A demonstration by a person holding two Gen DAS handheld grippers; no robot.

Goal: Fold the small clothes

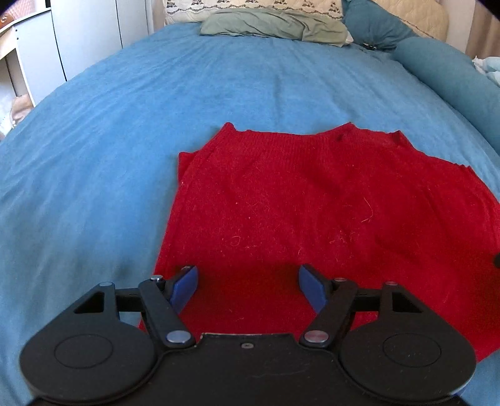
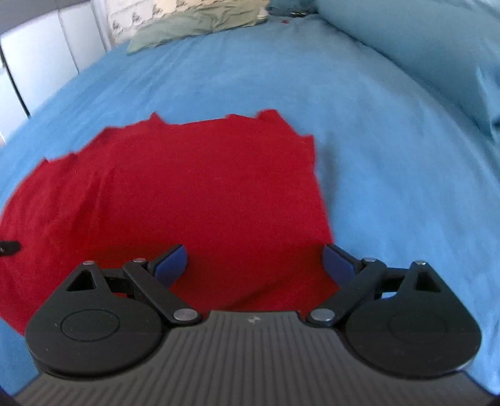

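Both grippers, left gripper (image 1: 247, 287) and right gripper (image 2: 255, 265), hang with fingers wide over the red sweater's (image 1: 312, 203) near edge on the bed (image 1: 93, 156), ready to grab and fold.

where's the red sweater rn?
The sweater lies flat on the blue bedspread, directly ahead of both open tools: right of centre in the left wrist view, left of centre in the right wrist view, well short of the pillows.

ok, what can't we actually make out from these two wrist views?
- Near hem of the red sweater: hidden behind the left gripper body in the left view, and behind the right gripper in the right view.
- Sweater's right side: cut off by the frame edge, left view.
- Knit texture: blurred, right view.
- Pillows on the bed: cropped at top.
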